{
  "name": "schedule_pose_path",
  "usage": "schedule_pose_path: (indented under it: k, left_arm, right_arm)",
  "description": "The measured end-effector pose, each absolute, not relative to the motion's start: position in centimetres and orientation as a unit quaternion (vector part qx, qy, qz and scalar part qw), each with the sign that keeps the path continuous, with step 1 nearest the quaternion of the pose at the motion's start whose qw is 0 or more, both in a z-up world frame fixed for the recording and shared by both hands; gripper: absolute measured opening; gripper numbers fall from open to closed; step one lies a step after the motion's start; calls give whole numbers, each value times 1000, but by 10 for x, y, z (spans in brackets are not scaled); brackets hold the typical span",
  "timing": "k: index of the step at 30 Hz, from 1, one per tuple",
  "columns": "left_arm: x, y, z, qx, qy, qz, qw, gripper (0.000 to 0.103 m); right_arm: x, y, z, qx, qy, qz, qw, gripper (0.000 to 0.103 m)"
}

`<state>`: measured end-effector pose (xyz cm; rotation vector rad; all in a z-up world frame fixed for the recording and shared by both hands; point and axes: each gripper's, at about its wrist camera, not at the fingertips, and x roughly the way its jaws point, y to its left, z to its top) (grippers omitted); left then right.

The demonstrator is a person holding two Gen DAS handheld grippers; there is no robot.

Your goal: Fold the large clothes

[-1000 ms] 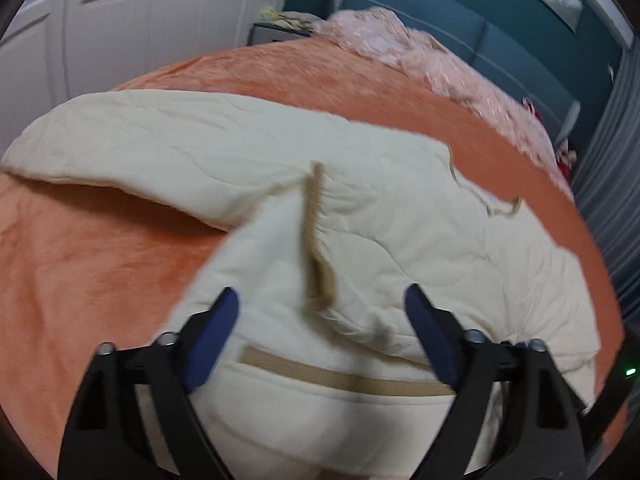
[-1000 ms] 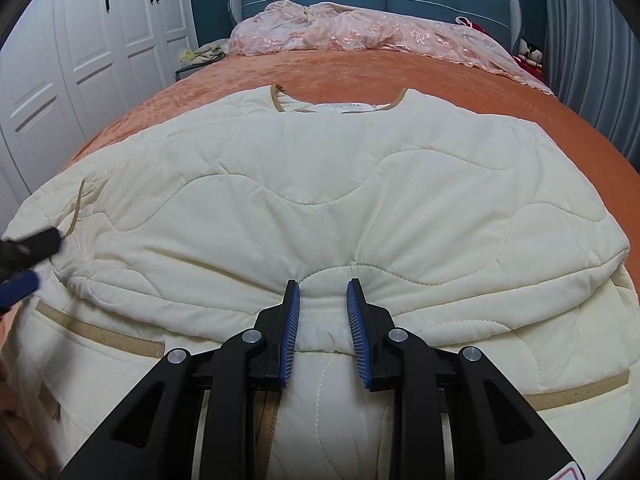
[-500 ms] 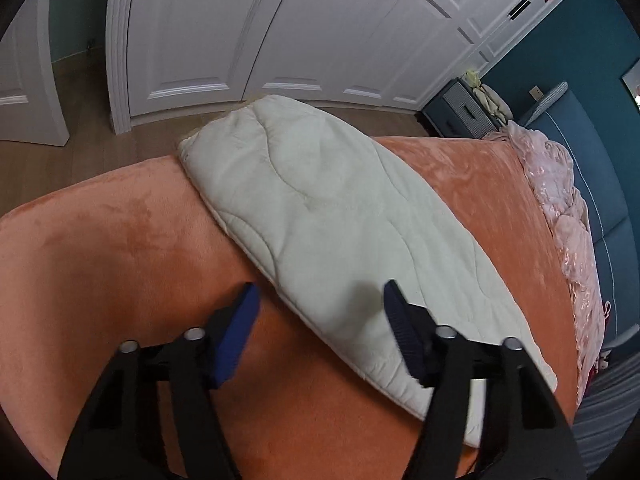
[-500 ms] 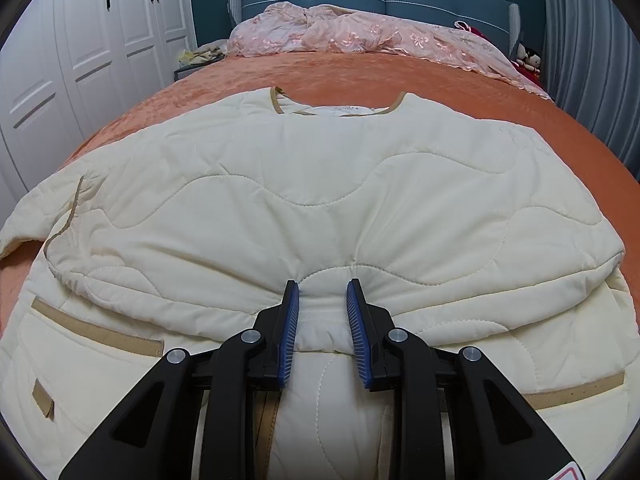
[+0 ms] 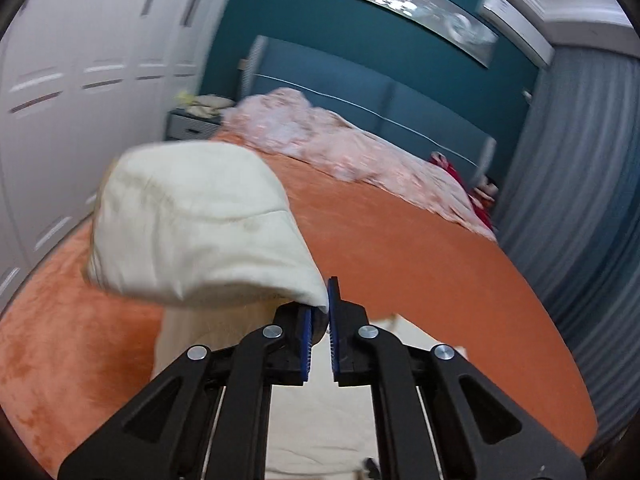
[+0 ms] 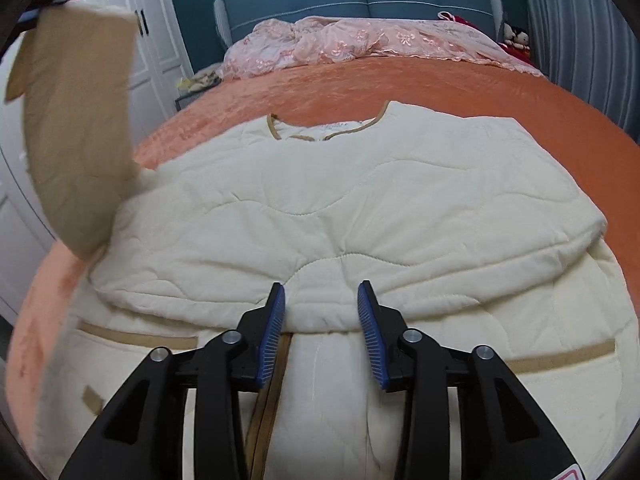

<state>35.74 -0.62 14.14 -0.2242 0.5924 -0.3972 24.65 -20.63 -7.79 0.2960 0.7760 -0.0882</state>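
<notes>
Left wrist view: the left gripper [image 5: 319,320] is pinched nearly closed w/ the end of the cream sleeve [image 5: 192,232] caught between its blue pads [image 5: 306,344]. The sleeve is lifted clear of the orange bed [image 5: 400,248] and bulges back toward the camera, blurred, so it's prob. mid-swing. Held by the cuff end like that, the whole sleeve hangs as one flap, which makes sense if the aim is to carry it across the body of the jacket. More cream fabric lies under the gripper frame. Pink bedding [image 5: 344,148] is bunched up by the blue headboard [image 5: 392,112], well apart from the work.

Right wrist view: the quilted jacket [image 6: 344,216] lies flat on the orange bed [image 6: 360,84], tan-trimmed collar [image 6: 328,130] toward the headboard, hem nearest the camera. One fold already sits across its lower part, w/ the tan pocket trims showing below. The right gripper [image 6: 322,332] is open a moderate way, holding nothing; its pads [image 6: 272,336] sit either side of the folded edge at the middle, touching or just over it, can't tell which. Looks like it's there to steady the body while the other side moves. Up at the left, the raised sleeve [image 6: 76,132] shows its tan lining, w/ a bit of the left gripper [image 6: 40,8] at the top corner.

Judging by this, the sleeve fold is the step in hand; the fabric is puffy, so it may spring back unless pressed down.
</notes>
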Motion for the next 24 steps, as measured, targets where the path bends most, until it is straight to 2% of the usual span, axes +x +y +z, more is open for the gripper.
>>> schedule_pose_path:
  k: [1,2,3,4,5,11,19,24]
  left_arm:
    - [345,-38,135,-98,298,-218,924,14]
    - [333,-66,123,-90,310,-235,917,34]
    - [323,-86,109,-86,323,-249,909,47]
    - [314,-101,93,-87,338,-260,901,69]
    - [307,-111,77,-91,353,-264,893,76]
    - [302,-83,15,-127,412,-223,874,78]
    - [351,45,-42,-275,469,-75,836,78]
    - [371,93,-79,-366,483,-32,795,77]
  right_arm:
    - [233,-213,-74,158,368,-40,915,49]
    - [218,-220,-70,164,362,-43,917,54]
    - [204,-229,-67,169,359,-47,917,57]
    - [194,-236,-65,171,358,-47,917,58]
    - [184,-245,-63,171,360,-48,916,59]
    - [169,-301,-50,162,359,-79,916,63]
    - [228,-359,-40,248,326,-110,906,63]
    - [280,-372,-57,268,360,-128,885,64]
